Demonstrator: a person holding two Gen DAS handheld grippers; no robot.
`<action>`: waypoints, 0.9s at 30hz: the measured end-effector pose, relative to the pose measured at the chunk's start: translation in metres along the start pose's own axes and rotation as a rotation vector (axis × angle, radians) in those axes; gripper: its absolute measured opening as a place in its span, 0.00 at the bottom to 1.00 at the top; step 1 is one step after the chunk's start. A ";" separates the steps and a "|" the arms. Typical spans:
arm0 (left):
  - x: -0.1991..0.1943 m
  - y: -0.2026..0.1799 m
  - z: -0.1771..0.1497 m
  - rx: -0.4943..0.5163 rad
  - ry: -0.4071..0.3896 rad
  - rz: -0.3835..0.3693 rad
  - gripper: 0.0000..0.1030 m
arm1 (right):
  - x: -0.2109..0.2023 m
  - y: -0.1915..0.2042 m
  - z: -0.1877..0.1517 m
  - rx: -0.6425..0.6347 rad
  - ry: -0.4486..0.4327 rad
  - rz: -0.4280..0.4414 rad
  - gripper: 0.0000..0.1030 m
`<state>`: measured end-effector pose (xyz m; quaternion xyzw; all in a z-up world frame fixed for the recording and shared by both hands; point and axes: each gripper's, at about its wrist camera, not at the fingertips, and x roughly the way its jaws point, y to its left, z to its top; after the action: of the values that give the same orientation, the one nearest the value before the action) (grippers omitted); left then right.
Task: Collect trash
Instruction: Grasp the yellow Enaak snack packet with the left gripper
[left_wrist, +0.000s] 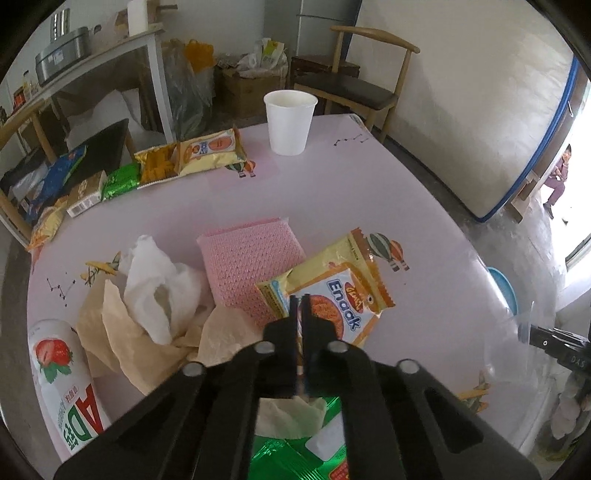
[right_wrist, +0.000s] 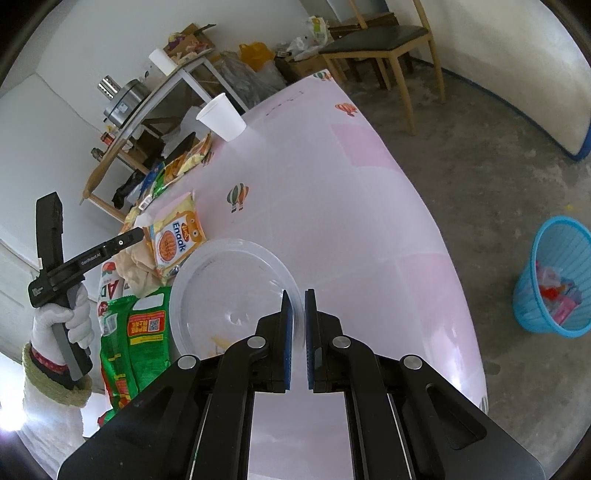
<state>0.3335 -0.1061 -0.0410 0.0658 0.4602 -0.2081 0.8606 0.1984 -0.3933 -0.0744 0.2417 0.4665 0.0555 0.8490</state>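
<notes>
A yellow Enaak snack wrapper (left_wrist: 332, 291) lies partly on a pink cloth (left_wrist: 247, 262) on the pink table (left_wrist: 369, 184). My left gripper (left_wrist: 299, 301) is shut on the wrapper's near edge; in the right wrist view its tip (right_wrist: 137, 232) meets the same wrapper (right_wrist: 173, 240). My right gripper (right_wrist: 298, 293) is shut on the rim of a clear plastic plate (right_wrist: 229, 288), held just over the table. Crumpled white tissue (left_wrist: 155, 288) and brown paper (left_wrist: 122, 332) sit left of the cloth. A green packet (right_wrist: 136, 332) lies under my left gripper.
A blue waste basket (right_wrist: 554, 277) with scraps inside stands on the floor, right of the table. A white paper cup (left_wrist: 290, 122) stands at the far edge beside a row of snack packets (left_wrist: 207, 151). A strawberry drink bottle (left_wrist: 62, 373) lies near left. A wooden chair (left_wrist: 354, 88) stands behind.
</notes>
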 end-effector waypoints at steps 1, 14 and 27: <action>-0.001 -0.001 0.000 0.005 -0.008 -0.001 0.00 | 0.001 0.000 0.000 0.000 0.001 0.000 0.05; 0.013 0.010 0.012 -0.075 0.081 -0.040 0.25 | 0.001 0.003 -0.001 -0.002 -0.001 0.004 0.05; 0.023 0.006 0.010 -0.036 0.057 -0.017 0.00 | 0.001 0.001 0.002 0.006 0.003 0.005 0.05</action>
<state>0.3550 -0.1101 -0.0543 0.0523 0.4886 -0.2052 0.8464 0.2007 -0.3931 -0.0737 0.2455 0.4675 0.0567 0.8473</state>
